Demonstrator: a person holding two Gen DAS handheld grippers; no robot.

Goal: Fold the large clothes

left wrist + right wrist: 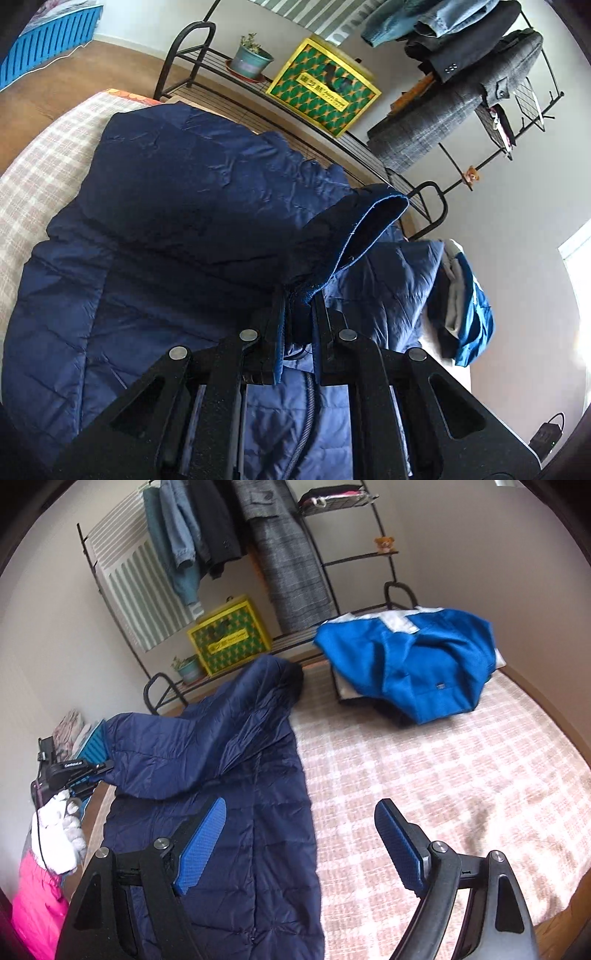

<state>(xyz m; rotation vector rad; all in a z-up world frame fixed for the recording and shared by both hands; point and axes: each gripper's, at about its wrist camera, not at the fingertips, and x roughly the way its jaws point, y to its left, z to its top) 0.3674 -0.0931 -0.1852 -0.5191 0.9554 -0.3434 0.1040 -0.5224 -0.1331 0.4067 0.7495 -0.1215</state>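
Observation:
A navy quilted puffer jacket (pixel 166 221) lies on a bed with a pink-and-white checked cover (pixel 443 768). My left gripper (pixel 300 302) is shut on the jacket's dark knit sleeve cuff (pixel 354 229), lifted above the jacket body. In the right wrist view the jacket (pixel 236 760) lies along the bed's left side with one sleeve folded across it. My right gripper (pixel 301 808) is open and empty, its blue pads (pixel 203 838) hovering over the jacket's lower right edge and the bedcover.
A bright blue garment (pixel 413 664) lies heaped at the bed's far right; it also shows in the left wrist view (pixel 469 302). Behind the bed stands a black clothes rack (pixel 325 561) with hanging coats, a yellow-green box (pixel 229 635) and a potted plant (pixel 186 668).

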